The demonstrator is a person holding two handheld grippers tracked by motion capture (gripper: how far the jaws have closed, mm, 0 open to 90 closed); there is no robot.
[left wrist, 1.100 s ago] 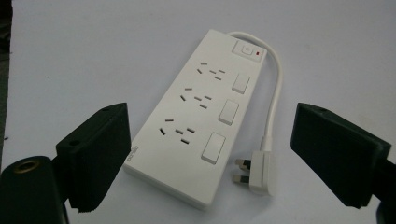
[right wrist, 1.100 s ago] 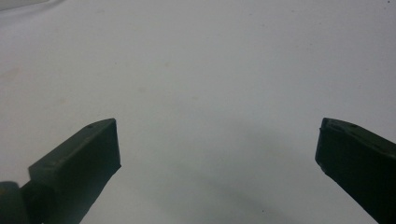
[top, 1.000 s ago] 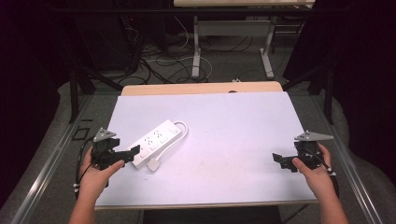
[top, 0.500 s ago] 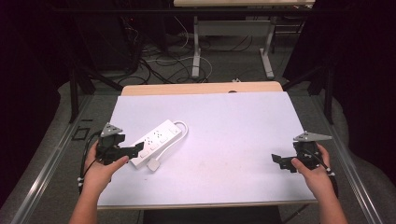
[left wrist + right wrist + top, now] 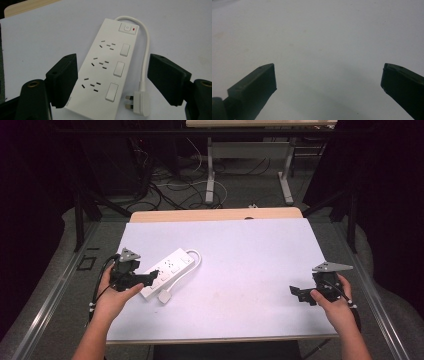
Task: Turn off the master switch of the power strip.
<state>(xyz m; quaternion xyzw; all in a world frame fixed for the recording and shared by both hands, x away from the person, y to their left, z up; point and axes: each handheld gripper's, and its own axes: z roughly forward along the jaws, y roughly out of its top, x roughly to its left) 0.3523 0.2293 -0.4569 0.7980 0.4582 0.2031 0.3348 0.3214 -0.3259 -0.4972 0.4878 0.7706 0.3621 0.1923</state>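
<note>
A white three-socket power strip (image 5: 170,268) (image 5: 107,62) lies at an angle on the left part of the white table (image 5: 240,255). Its short cable loops back to a white plug (image 5: 164,296) (image 5: 140,103) lying beside it. My left gripper (image 5: 150,279) (image 5: 112,82) is at the strip's near end, open. Its jaws have just been closing and straddle the strip and plug; the right one stands clear of the cable. My right gripper (image 5: 296,294) (image 5: 328,80) rests open near the table's right edge, with bare tabletop between its jaws.
A wooden strip (image 5: 215,215) runs along the table's far edge. Behind it, loose cables (image 5: 170,190) lie on the floor around the legs of another desk (image 5: 210,175). Metal rails flank the table on both sides.
My left gripper has moved a little right and farther up the table, over the strip's near end, and its jaws have narrowed. The right gripper has stayed put.
</note>
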